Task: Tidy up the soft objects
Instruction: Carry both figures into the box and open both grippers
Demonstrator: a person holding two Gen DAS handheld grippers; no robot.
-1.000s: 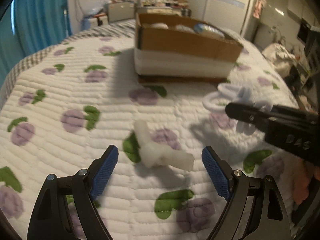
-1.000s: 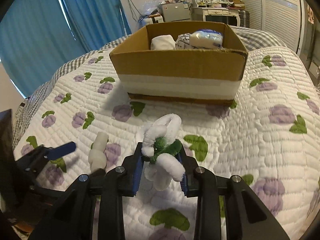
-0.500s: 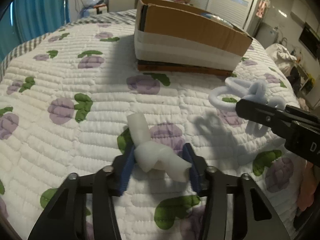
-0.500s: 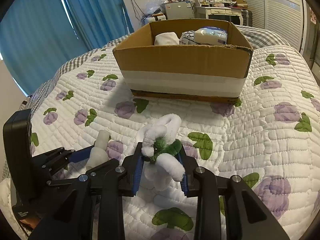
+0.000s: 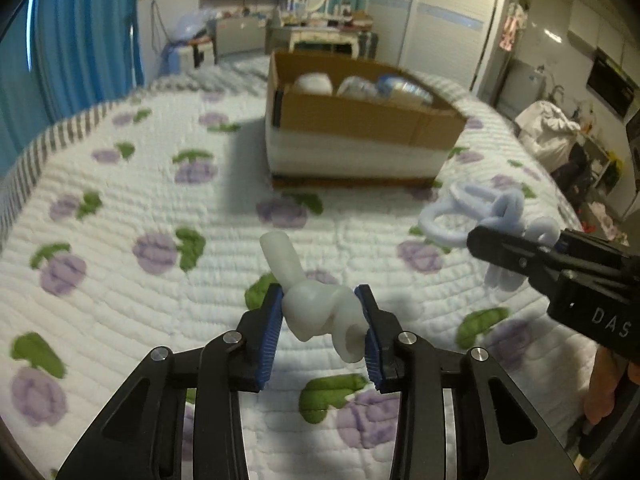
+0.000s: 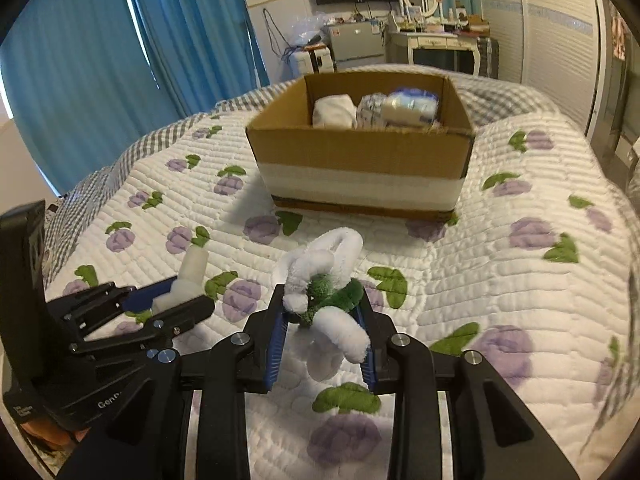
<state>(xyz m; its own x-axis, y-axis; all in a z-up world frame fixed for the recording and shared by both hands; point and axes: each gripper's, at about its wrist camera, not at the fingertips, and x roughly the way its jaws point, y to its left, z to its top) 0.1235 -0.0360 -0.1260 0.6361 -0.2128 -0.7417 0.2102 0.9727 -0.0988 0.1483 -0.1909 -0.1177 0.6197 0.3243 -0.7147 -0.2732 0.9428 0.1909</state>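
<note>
My left gripper is shut on a white knotted soft tube and holds it just above the quilt; it also shows in the right wrist view. My right gripper is shut on a white and green pipe-cleaner flower, seen from the side in the left wrist view. An open cardboard box stands ahead on the bed and holds a white bundle and wrapped soft packs. The box also shows in the left wrist view.
The bed is covered by a white quilt with purple flowers. Blue curtains hang at the left. A dresser with a mirror and wardrobes stand behind the bed.
My left gripper closed on the white tube and lifted it off the quilt. Both grippers rose, the right one still holding the flower; the box interior shows more.
</note>
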